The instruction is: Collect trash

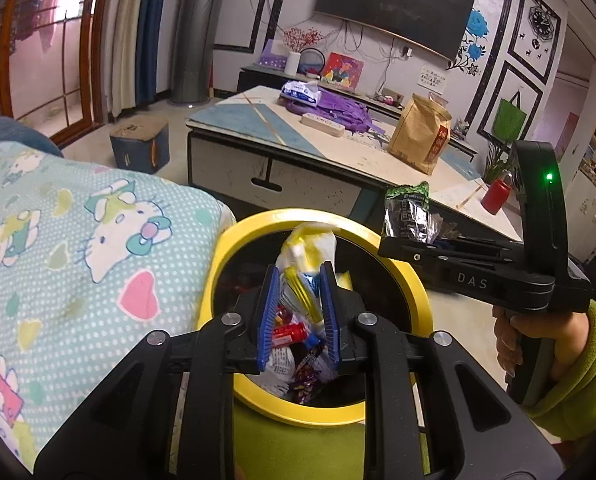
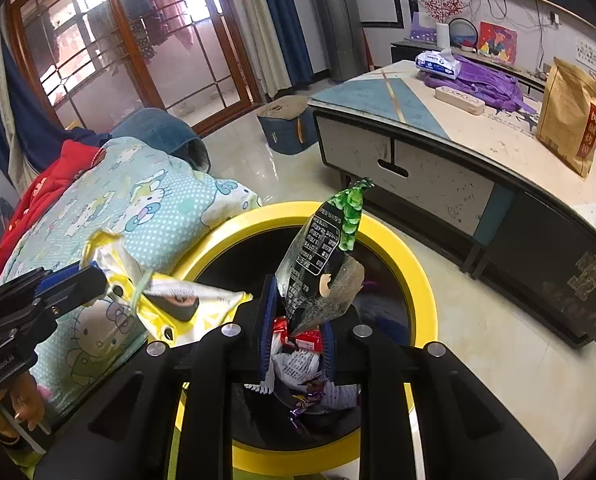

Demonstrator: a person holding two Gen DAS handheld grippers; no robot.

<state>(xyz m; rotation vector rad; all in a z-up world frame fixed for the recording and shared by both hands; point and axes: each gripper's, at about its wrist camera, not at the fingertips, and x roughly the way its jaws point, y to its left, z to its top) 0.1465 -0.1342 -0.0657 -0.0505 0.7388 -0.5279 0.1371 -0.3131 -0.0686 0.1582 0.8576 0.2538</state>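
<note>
A yellow-rimmed black trash bin (image 1: 417,304) (image 2: 413,276) holds several wrappers. My left gripper (image 1: 299,280) (image 2: 94,276) is over the bin's mouth, shut on a yellow and white wrapper (image 1: 309,256) (image 2: 178,300). My right gripper (image 2: 298,304) (image 1: 413,246) is also over the bin, to the right of the left one, shut on a green and clear wrapper (image 2: 321,260) (image 1: 407,212) that sticks up between its blue pads.
A Hello Kitty quilt (image 1: 78,240) (image 2: 138,200) lies left of the bin, touching its rim. A low table (image 1: 298,148) (image 2: 477,140) stands behind the bin with a brown paper bag (image 1: 421,136), purple cloth and a power strip. A blue stool (image 1: 140,144) sits on the floor.
</note>
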